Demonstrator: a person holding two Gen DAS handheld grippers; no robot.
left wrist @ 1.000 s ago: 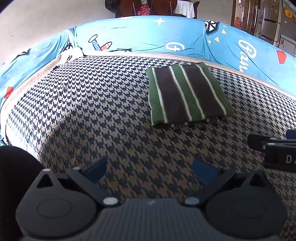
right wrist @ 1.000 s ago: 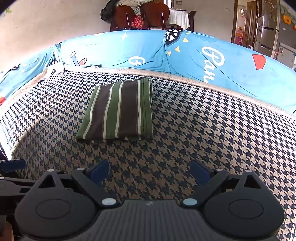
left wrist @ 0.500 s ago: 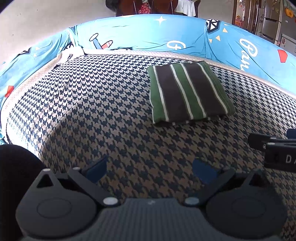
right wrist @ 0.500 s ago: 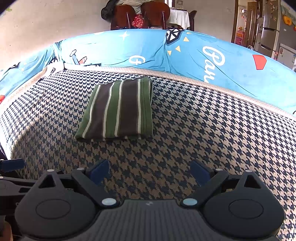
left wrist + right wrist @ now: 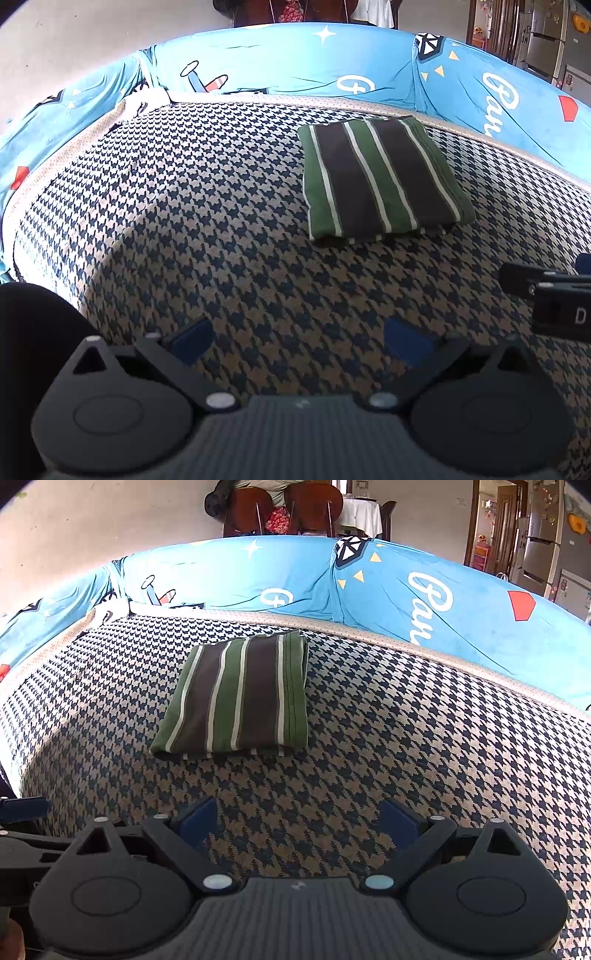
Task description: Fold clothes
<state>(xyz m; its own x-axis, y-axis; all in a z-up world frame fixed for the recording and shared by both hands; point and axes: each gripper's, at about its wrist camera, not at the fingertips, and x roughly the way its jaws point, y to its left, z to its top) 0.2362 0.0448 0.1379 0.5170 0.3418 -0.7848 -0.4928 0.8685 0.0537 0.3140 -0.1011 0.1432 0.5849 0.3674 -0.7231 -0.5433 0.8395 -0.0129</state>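
Observation:
A folded garment with green, dark brown and white stripes lies flat on the houndstooth sofa seat, toward the backrest. The right wrist view shows the same garment as a neat rectangle. My left gripper hovers open over bare seat, well short of the garment and left of it. My right gripper is open too, over bare seat in front of the garment. Neither holds anything. The right gripper's body shows at the right edge of the left wrist view.
A blue printed cover drapes the sofa's backrest and armrest around the seat. Behind it stand wooden chairs, a table with a white cloth and a fridge. A dark shape fills the left view's lower left corner.
Both grippers have drifted slightly; the garment sits a little lower in both views. The garment itself has not moved and both grippers stay open.

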